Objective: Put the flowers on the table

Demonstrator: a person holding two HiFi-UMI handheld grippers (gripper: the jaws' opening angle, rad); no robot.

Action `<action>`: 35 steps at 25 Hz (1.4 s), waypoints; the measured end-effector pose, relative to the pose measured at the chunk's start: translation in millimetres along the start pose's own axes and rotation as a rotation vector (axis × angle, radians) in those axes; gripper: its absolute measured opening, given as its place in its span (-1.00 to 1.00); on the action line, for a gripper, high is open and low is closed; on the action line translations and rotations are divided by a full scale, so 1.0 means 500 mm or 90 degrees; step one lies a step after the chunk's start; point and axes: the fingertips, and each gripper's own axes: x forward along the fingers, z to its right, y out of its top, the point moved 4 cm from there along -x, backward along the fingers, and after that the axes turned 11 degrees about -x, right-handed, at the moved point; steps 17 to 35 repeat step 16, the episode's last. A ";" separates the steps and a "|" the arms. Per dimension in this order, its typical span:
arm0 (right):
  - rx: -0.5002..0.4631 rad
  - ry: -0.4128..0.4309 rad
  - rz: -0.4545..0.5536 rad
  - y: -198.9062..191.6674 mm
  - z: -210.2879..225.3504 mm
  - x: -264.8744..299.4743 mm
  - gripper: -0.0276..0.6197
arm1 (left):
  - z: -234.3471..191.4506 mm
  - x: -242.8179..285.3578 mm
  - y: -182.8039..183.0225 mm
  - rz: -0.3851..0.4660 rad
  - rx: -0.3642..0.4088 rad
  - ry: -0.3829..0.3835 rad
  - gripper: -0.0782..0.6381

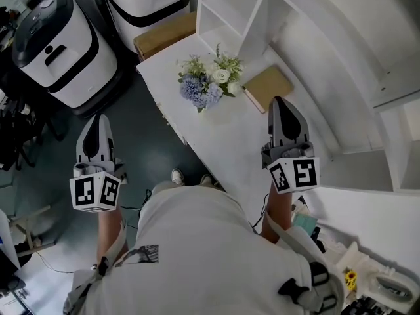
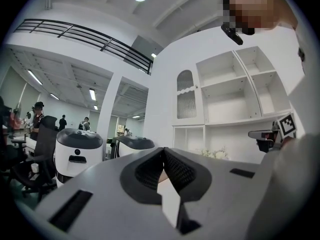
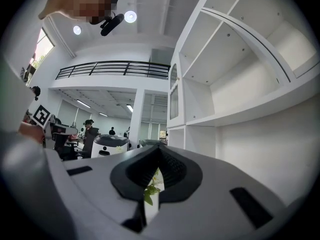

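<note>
A bouquet of blue, white and green flowers [image 1: 209, 81] lies on the white table [image 1: 223, 140], toward its far end. In the left gripper view the flowers [image 2: 213, 153] show small, on the table in front of the shelves. My right gripper [image 1: 281, 104] hovers over the table, nearer me and to the right of the bouquet, apart from it, jaws shut and empty. In the right gripper view a green leaf [image 3: 149, 189] peeks through the slit below the closed tips. My left gripper [image 1: 96, 121] hangs over the dark floor left of the table, shut, holding nothing.
A tan book [image 1: 268, 87] lies on the table right of the bouquet, just beyond the right gripper. White shelving [image 1: 308, 38] lines the table's right side. Two white-and-black machines [image 1: 58, 44] and a cardboard box [image 1: 164, 35] stand past the table's far-left corner.
</note>
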 end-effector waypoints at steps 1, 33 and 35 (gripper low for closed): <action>-0.001 0.003 -0.001 0.000 -0.002 0.001 -0.89 | 0.000 0.002 -0.002 -0.001 -0.001 -0.002 -0.74; -0.030 0.011 -0.027 -0.006 -0.013 0.012 -0.89 | 0.000 0.028 -0.032 -0.013 -0.021 -0.023 -0.74; -0.030 0.011 -0.027 -0.006 -0.013 0.012 -0.89 | 0.000 0.028 -0.032 -0.013 -0.021 -0.023 -0.74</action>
